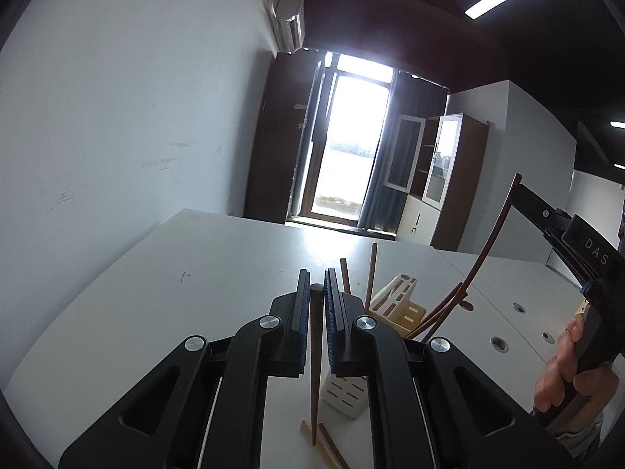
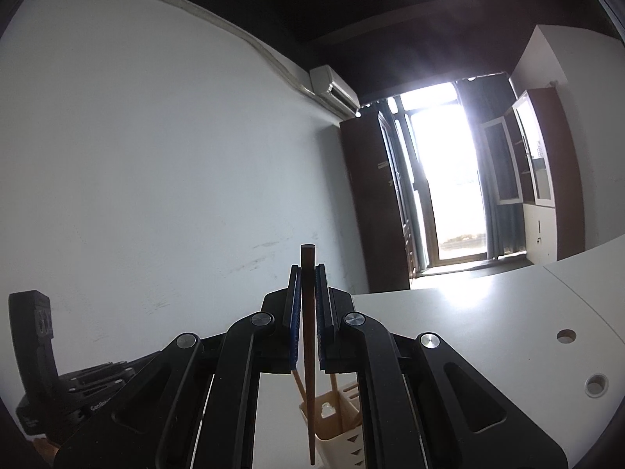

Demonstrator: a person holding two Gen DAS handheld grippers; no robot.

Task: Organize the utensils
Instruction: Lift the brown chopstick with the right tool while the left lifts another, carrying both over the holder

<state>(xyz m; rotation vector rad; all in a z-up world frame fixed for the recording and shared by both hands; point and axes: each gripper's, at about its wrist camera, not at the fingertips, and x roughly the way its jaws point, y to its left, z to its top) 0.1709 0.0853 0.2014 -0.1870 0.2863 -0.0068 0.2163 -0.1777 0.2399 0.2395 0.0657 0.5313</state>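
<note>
My left gripper (image 1: 317, 278) is shut on a dark brown chopstick (image 1: 315, 371) that hangs point-down over the white table (image 1: 187, 281). Just right of it stands a cream slotted utensil holder (image 1: 395, 293), partly hidden behind my finger, with brown chopsticks (image 1: 372, 269) standing in it. At the right edge a hand (image 1: 566, 371) carries my right gripper (image 1: 521, 195), shut on another dark chopstick (image 1: 488, 242) whose lower end reaches toward the holder. In the right wrist view, that gripper (image 2: 308, 269) clamps its chopstick (image 2: 308, 351) upright above the holder (image 2: 336, 410).
Two loose chopsticks, one pale (image 1: 306, 430) and one brown (image 1: 330, 445), lie on the table near the front. Round cable holes (image 1: 499, 343) dot the table at the right. The left gripper's body (image 2: 39, 351) shows low left in the right wrist view. A white wall lies left.
</note>
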